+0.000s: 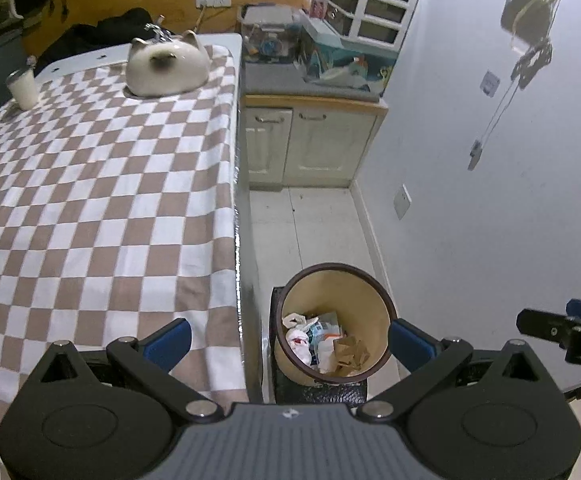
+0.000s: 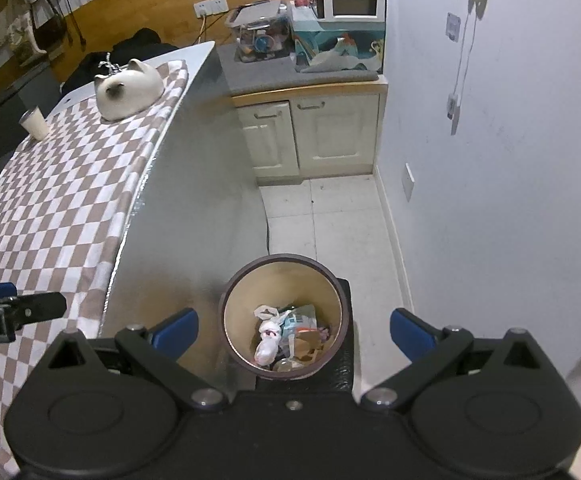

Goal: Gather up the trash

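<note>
Hovering above a round waste bin (image 2: 284, 316) beside a table: right gripper (image 2: 292, 330), blue-padded fingers (image 2: 176, 332) spread wide, nothing between them. Seen straight down its mouth, bin standing on a dark stool or block (image 2: 346, 360) on the pale tiled floor (image 2: 330, 216), close against the table's silver side panel (image 2: 194, 184). Inside, collected trash (image 2: 286, 332): crumpled white tissue, a printed wrapper, brown paper scraps, all lying at the bottom.

Held further to the left, over the table's edge: left gripper (image 1: 290, 340), jaws likewise wide apart and empty, one blue pad (image 1: 170, 342) above the checked cloth, the other (image 1: 410, 344) near the bin's rim (image 1: 332, 268). Visible between those pads, same trash (image 1: 322, 340) in the bin. Poking into the far right of the left wrist view, tip of the right gripper; mirrored in the right wrist view, tip of the left gripper at the far left.

Spread over the tabletop, brown-and-white checked cloth (image 1: 90, 200), bare across its middle. Toward the far end, a cream cat-shaped ceramic piece (image 1: 166, 66) with dark face and ears, and a white cup (image 1: 22, 88) well apart to its left. Beyond the table, a low cream cabinet (image 1: 310, 140) with cluttered top against a white wall (image 1: 490, 200).
</note>
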### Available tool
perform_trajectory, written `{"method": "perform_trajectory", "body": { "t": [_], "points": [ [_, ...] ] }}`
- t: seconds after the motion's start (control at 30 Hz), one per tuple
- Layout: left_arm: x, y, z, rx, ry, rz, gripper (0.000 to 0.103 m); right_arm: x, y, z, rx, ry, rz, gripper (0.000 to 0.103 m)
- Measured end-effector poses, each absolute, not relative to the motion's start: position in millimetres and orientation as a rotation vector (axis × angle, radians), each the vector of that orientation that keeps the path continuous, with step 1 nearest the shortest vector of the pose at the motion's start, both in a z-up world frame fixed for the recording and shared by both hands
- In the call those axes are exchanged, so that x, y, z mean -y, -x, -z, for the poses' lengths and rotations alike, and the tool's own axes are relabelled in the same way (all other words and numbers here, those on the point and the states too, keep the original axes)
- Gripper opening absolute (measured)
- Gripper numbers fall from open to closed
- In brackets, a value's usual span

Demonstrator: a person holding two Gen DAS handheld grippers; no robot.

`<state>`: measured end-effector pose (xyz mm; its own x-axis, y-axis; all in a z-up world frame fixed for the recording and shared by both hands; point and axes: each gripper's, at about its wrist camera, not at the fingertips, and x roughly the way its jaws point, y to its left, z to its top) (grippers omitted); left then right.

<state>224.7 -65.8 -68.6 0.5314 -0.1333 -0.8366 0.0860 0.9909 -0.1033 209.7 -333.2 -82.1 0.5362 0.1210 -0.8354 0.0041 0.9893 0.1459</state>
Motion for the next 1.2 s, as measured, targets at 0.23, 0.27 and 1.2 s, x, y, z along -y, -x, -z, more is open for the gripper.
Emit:
{"method": "perform_trajectory", "body": {
  "t": [0.23, 0.27, 1.2],
  "points": [
    [56, -201, 54, -0.978, 0.044, 0.160, 0.103, 319, -186, 69, -0.989, -0.119, -0.073, 0.103],
    [54, -200, 54, -0.979, 0.044, 0.161, 0.103, 317, -183, 67, -0.987, -0.120, -0.072, 0.103],
    [37, -154, 31, -0.855, 0.024, 0.121, 0.103, 300, -137, 35, -0.837, -0.095, -0.069, 0.103]
  ]
}}
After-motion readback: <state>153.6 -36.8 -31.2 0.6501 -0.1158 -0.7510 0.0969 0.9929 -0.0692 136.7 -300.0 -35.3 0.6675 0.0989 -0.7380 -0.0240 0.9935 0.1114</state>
